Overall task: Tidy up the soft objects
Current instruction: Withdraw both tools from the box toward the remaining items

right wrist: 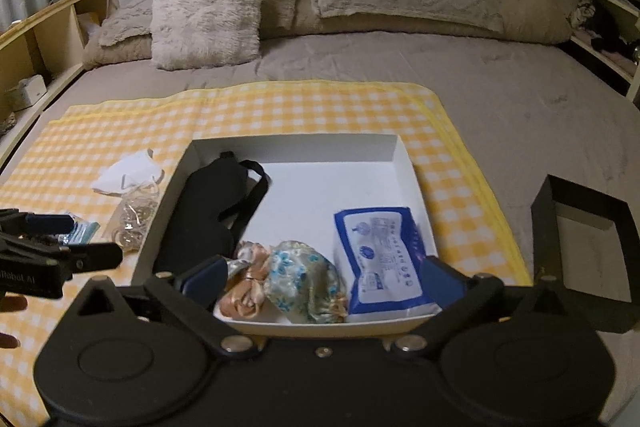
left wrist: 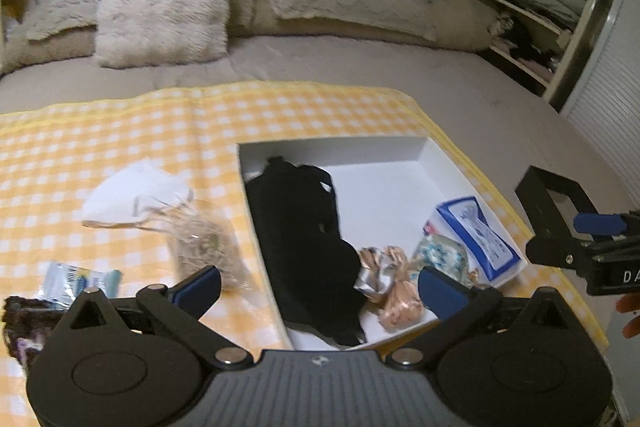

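A white open box (left wrist: 332, 141) (right wrist: 296, 147) sits on a yellow checked cloth. Inside lie a black eye mask (left wrist: 304, 247) (right wrist: 204, 211), a peach satin scrunchie (left wrist: 394, 295) (right wrist: 244, 295), a blue floral fabric piece (left wrist: 440, 253) (right wrist: 304, 275) and a blue-white tissue pack (left wrist: 480, 235) (right wrist: 380, 251). My left gripper (left wrist: 320, 285) hangs open over the box's near left part, holding nothing. My right gripper (right wrist: 322, 273) is open above the near edge, also holding nothing.
Left of the box on the cloth (right wrist: 280, 107) lie a white face mask (left wrist: 136, 195) (right wrist: 128, 175), a clear bag of rubber bands (left wrist: 204, 243) (right wrist: 134, 217) and a small blue-white packet (left wrist: 80, 279). A black open box (right wrist: 584, 247) rests on the bed at right. Pillows line the headboard.
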`<state>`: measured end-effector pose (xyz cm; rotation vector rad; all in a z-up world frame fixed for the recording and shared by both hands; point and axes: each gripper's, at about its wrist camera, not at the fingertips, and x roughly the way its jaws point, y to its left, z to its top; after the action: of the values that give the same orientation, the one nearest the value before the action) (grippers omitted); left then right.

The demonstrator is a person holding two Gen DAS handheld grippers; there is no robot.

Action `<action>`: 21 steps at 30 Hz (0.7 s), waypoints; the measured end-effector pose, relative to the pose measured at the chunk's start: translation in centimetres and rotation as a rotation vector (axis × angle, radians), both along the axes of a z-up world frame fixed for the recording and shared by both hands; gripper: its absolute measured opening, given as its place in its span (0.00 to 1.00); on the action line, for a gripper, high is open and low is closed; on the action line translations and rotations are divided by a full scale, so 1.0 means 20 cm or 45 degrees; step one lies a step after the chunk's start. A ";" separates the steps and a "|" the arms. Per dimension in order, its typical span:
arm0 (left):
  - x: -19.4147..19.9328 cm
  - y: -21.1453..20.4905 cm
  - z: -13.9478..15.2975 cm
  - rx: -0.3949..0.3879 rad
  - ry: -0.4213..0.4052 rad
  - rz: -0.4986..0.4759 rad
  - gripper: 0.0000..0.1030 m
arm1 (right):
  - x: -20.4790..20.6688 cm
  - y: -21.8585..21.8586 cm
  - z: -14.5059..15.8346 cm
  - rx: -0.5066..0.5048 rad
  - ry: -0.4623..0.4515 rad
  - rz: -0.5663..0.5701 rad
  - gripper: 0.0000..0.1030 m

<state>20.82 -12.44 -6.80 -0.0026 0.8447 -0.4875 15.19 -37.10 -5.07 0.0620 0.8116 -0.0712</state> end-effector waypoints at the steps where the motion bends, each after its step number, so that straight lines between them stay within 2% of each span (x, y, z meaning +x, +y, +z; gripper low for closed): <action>1: 0.00 0.02 0.01 0.002 -0.012 0.012 1.00 | 0.00 0.01 0.00 -0.003 -0.005 0.003 1.00; 11: -0.02 0.23 0.06 0.023 -0.058 0.127 1.00 | 0.07 0.14 0.01 0.002 -0.028 0.029 1.00; 21: -0.02 0.52 0.09 0.069 -0.085 0.280 1.00 | 0.17 0.40 0.00 0.003 -0.020 0.152 1.00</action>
<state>20.37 -1.99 -5.05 -0.0288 0.7811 -0.2562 18.69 -29.14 -5.06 0.0161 0.7981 0.0432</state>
